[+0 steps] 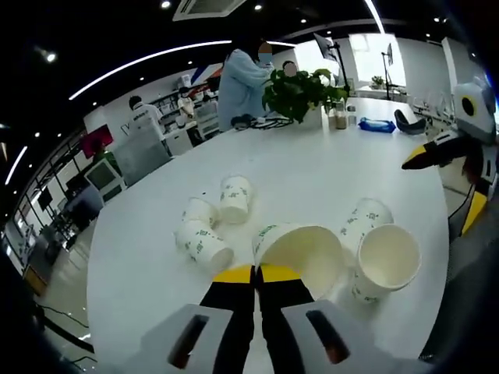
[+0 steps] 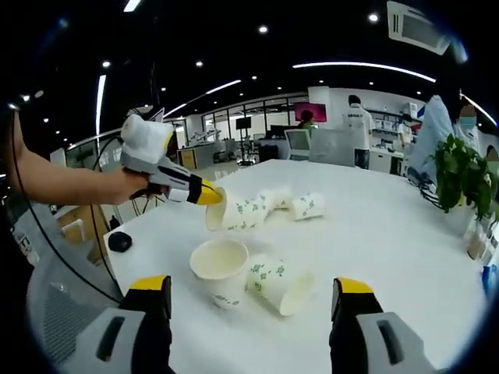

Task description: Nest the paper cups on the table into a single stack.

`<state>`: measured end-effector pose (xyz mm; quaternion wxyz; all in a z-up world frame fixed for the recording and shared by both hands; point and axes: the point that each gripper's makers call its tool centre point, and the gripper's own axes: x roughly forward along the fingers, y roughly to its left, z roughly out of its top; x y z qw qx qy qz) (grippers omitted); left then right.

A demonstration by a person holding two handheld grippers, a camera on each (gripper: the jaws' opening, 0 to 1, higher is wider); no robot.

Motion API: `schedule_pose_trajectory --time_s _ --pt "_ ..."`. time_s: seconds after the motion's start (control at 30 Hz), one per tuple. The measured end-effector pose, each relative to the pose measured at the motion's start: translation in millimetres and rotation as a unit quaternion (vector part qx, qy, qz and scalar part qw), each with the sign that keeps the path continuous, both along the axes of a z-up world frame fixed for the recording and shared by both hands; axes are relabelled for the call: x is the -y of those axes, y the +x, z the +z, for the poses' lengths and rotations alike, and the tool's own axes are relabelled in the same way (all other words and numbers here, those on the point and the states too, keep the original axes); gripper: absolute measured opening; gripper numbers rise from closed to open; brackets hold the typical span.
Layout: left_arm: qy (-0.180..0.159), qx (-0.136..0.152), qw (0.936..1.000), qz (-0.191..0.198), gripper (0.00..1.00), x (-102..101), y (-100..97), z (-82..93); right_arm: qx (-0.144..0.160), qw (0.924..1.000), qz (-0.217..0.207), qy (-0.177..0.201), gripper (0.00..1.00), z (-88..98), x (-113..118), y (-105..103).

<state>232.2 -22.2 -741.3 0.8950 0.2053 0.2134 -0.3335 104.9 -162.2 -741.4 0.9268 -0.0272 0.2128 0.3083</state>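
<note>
I am gripping a white paper cup with green leaf print (image 1: 300,253) in my left gripper (image 1: 255,274); its yellow-tipped jaws are pressed together on the rim, and the cup is lying tilted with its mouth turned toward 4 o'clock. In the right gripper view that same left gripper (image 2: 209,195) is coming in from 9 o'clock, pinching the cup (image 2: 234,213) just above the round white worktop (image 2: 390,234).

My right gripper (image 2: 249,290) is hovering with its jaws spread wide and nothing between them. Ahead of it, toward 12 o'clock, an upright white paper cup (image 2: 219,269) is standing mouth up, and a printed cup on its side (image 2: 278,284) is touching it on the 3 o'clock side. Farther off, two more toppled cups (image 2: 296,202) are lying near the held one.

In the left gripper view, three tipped cups (image 1: 212,220) are clustering at 10 o'clock from my jaws. A leafy green potted plant (image 1: 300,92) is sitting at the far edge of the worktop.
</note>
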Motion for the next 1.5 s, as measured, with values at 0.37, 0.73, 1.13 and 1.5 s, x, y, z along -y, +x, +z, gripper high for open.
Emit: schedule_pose_trajectory --time_s 0.37,0.73,1.13,1.5 --pt "0.003 -0.017 0.9998 -0.002 0.0 -5 -21.1 13.8 0.023 0.9996 0.005 0.017 0.79 18.5 -16 9" --pt "0.015 -0.031 0.9992 -0.019 0.0 -2 -51.4 25.1 0.036 0.9987 0.024 0.027 0.75 30.8 -38 10" --pt "0.023 -0.033 0.999 -0.021 0.0 -3 -73.9 32.8 0.043 0.9974 0.044 0.036 0.65 41.0 -62 9" --pt "0.037 -0.027 0.9986 -0.027 0.0 3 -85.7 40.3 0.042 0.9958 0.074 0.034 0.55 42.2 -81 5"
